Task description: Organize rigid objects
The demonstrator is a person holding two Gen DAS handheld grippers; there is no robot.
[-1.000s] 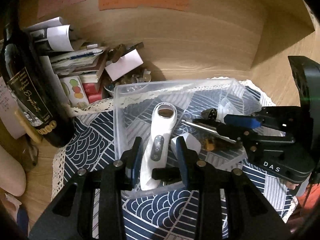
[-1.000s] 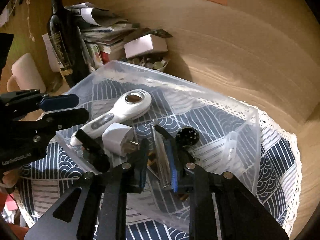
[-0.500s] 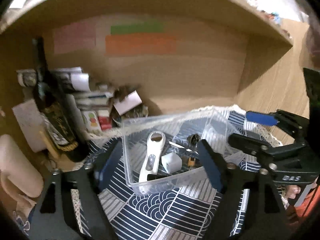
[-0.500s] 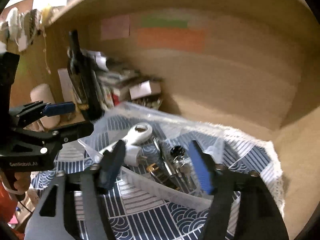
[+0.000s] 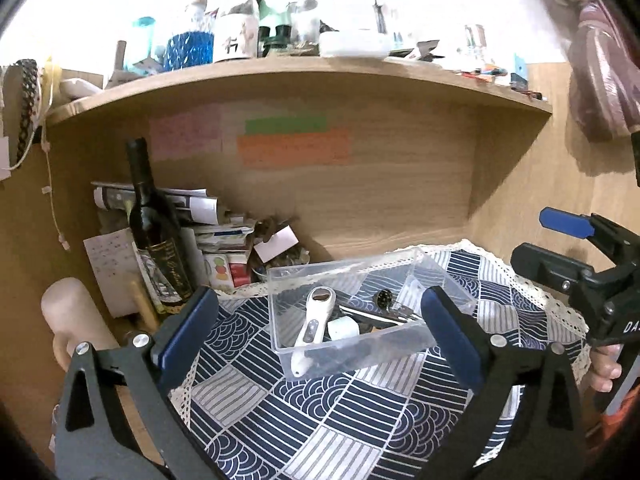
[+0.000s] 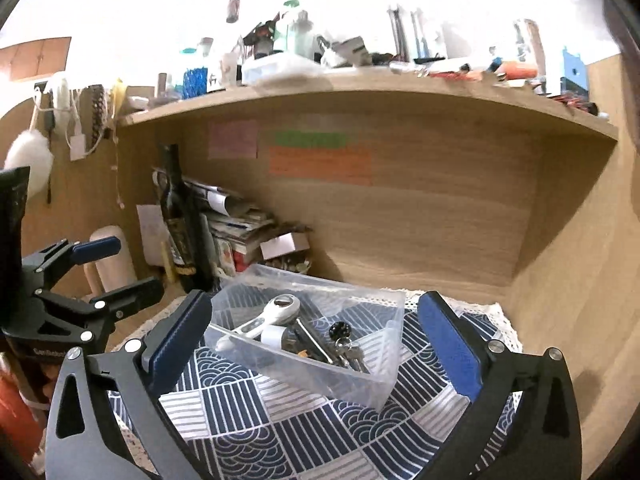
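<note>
A clear plastic bin (image 5: 360,356) sits on a blue patterned cloth (image 5: 320,432) and holds a white handheld device (image 5: 314,326), a white plug adapter (image 5: 343,329), metal tools and a black knob (image 5: 385,298). The bin (image 6: 320,380) also shows in the right wrist view, with the device (image 6: 272,314) and keys (image 6: 352,356) inside. My left gripper (image 5: 320,336) is open and empty, held back from the bin. My right gripper (image 6: 316,340) is open and empty, also back from the bin. Each gripper shows in the other's view, the right (image 5: 580,264) and the left (image 6: 92,276).
A dark wine bottle (image 5: 158,240) stands at the left beside a stack of papers and boxes (image 5: 224,236). A pale cup (image 5: 68,320) is further left. A wooden back wall (image 5: 360,200) and a cluttered shelf (image 5: 280,76) lie behind and above.
Both grippers opened wide and pulled back and up, away from the bin. The white device and the metal tools stay in the bin.
</note>
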